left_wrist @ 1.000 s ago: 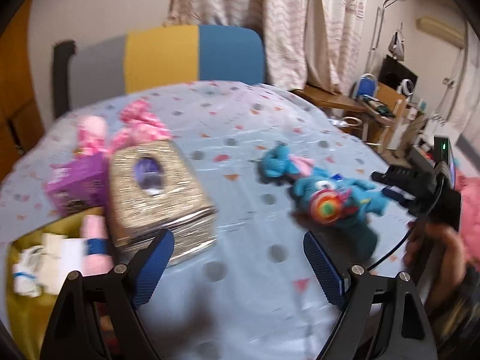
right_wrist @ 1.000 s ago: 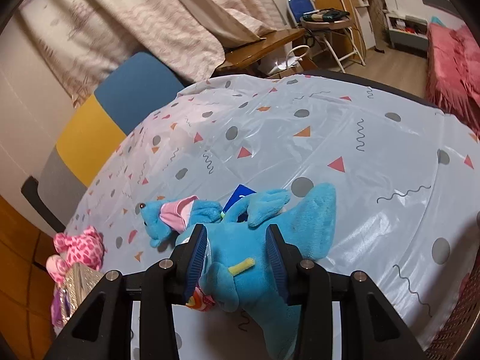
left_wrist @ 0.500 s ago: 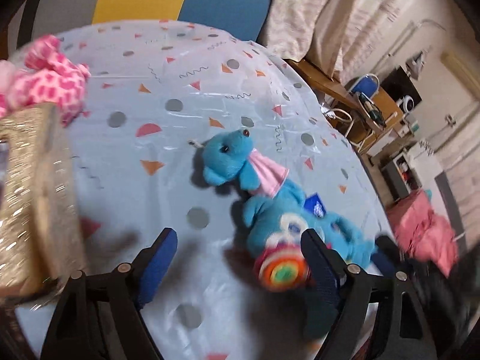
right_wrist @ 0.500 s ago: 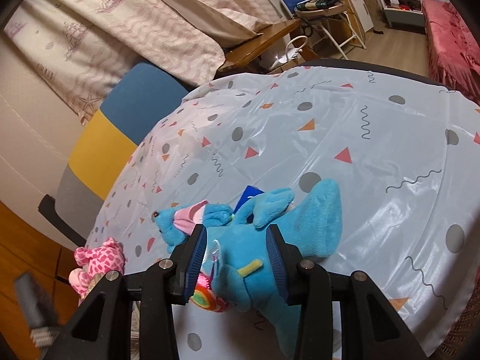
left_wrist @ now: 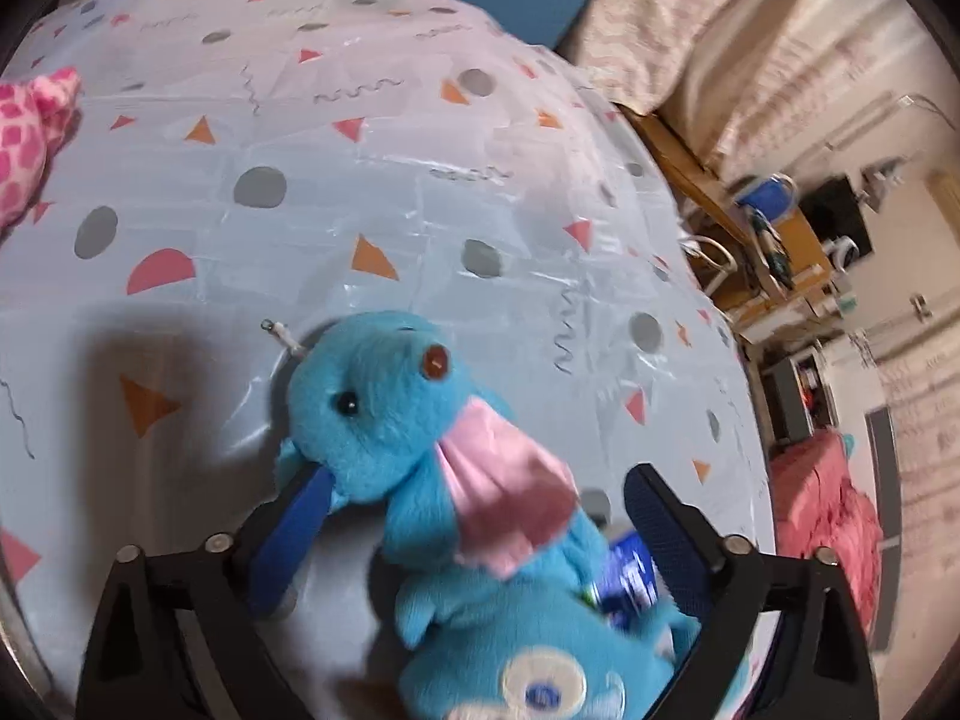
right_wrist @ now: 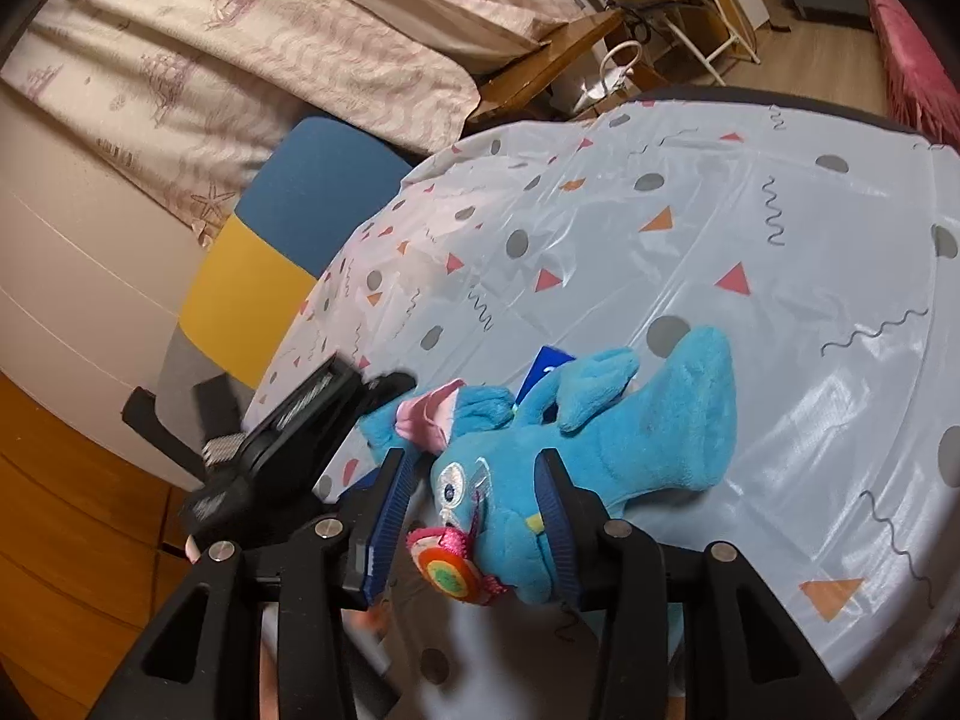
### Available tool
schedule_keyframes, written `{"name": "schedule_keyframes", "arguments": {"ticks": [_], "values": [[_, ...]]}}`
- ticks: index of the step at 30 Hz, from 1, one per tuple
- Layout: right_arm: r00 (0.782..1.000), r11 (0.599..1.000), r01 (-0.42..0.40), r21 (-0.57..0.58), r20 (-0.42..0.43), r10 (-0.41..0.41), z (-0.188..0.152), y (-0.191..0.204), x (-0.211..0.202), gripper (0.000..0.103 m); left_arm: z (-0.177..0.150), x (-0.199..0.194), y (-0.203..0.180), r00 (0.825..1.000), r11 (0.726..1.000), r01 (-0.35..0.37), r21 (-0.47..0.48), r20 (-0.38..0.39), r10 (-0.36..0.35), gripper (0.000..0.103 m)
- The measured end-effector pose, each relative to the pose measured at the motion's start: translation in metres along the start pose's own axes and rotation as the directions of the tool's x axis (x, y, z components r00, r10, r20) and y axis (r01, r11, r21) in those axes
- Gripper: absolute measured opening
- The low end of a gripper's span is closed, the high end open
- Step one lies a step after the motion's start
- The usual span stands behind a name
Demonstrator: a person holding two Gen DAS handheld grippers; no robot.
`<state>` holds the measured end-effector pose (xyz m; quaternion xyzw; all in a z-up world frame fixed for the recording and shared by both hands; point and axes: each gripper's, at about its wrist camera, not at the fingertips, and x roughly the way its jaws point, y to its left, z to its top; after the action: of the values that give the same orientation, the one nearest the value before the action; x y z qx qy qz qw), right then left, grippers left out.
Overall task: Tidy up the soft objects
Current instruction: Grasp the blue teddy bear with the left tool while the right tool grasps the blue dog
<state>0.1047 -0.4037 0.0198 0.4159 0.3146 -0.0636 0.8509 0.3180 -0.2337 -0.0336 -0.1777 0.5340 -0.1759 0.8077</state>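
Left wrist view: left tongs (left_wrist: pixel 474 531), just been opening, bracket the small blue plush (left_wrist: pixel 384 402) unpinched; right tongs (right_wrist: pixel 474 516) clamp the big blue plush (right_wrist: pixel 600 438) on the bench (right_wrist: pixel 780 228); close squarely on the head, avoiding the pink ear.

The right gripper (right_wrist: pixel 474 516) clamps a large blue plush (right_wrist: pixel 612 444) on the patterned tablecloth (right_wrist: pixel 780 228); the left gripper (right_wrist: pixel 300 420) reaches a smaller blue plush (right_wrist: pixel 384 423).

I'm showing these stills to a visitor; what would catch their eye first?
A bright blue plush toy with a pink ear lies on the dotted tablecloth, framed by the wide-open left gripper. The right gripper straddles the larger blue plush with a rainbow lollipop.
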Motion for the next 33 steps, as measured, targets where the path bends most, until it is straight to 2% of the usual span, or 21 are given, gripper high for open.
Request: {"name": "schedule_keyframes", "arguments": {"ticks": [3,4,6,7,11,15,20,24,27,31,33], "values": [[1.000,1.000,-0.010,0.005,-0.018,0.010,-0.001,0.000,0.003,0.043,0.006,0.016,0.001,1.000,0.999,-0.027,-0.026,-0.009,0.027,0.095],[1.000,1.000,-0.016,0.007,-0.020,0.016,-0.001,0.000,0.004,0.043,0.007,0.022,0.001,0.999,0.999,-0.037,-0.028,-0.019,0.037,0.081],[1.000,1.000,-0.019,0.012,-0.019,0.019,-0.001,-0.001,0.004,0.043,0.008,0.034,0.001,0.997,0.998,-0.063,-0.015,-0.045,0.062,0.068],[1.000,1.000,-0.019,0.016,-0.019,0.020,0.000,-0.002,0.004,0.043,0.008,0.035,-0.001,0.996,0.997,-0.077,0.021,-0.033,0.077,0.056],[0.999,0.999,-0.025,0.049,-0.024,0.026,0.000,-0.008,0.006,0.043,0.012,0.027,-0.006,0.997,0.992,-0.072,0.104,-0.023,0.075,0.046],[1.000,0.995,-0.027,0.092,-0.014,0.028,0.002,-0.016,0.004,0.043,0.022,-0.016,-0.012,0.994,0.982,-0.072,0.173,0.096,0.056,0.042],[1.000,0.987,-0.005,0.163,0.028,0.000,0.006,-0.031,-0.001,0.043,0.014,-0.075,-0.015,0.985,0.966,-0.039,0.254,0.171,-0.005,0.042],[0.998,0.982,0.035,0.187,0.049,-0.045,0.008,-0.037,-0.004,0.044,-0.020,-0.126,-0.005,0.982,0.944,0.000,0.329,0.181,-0.063,0.042],[0.996,0.976,0.078,0.202,0.029,-0.086,0.008,-0.042,0.000,0.043,-0.052,-0.148,0.004,0.984,0.935,0.020,0.355,0.161,-0.082,0.042],[0.993,0.976,0.112,0.184,-0.054,-0.104,0.004,-0.043,0.017,0.044,-0.103,-0.179,0.025,0.987,0.917,0.026,0.399,0.135,-0.087,0.042],[0.982,0.979,0.152,0.139,-0.136,-0.133,-0.001,-0.038,0.033,0.045,-0.130,-0.191,0.038,0.989,0.911,0.032,0.412,0.118,-0.088,0.042]]}}
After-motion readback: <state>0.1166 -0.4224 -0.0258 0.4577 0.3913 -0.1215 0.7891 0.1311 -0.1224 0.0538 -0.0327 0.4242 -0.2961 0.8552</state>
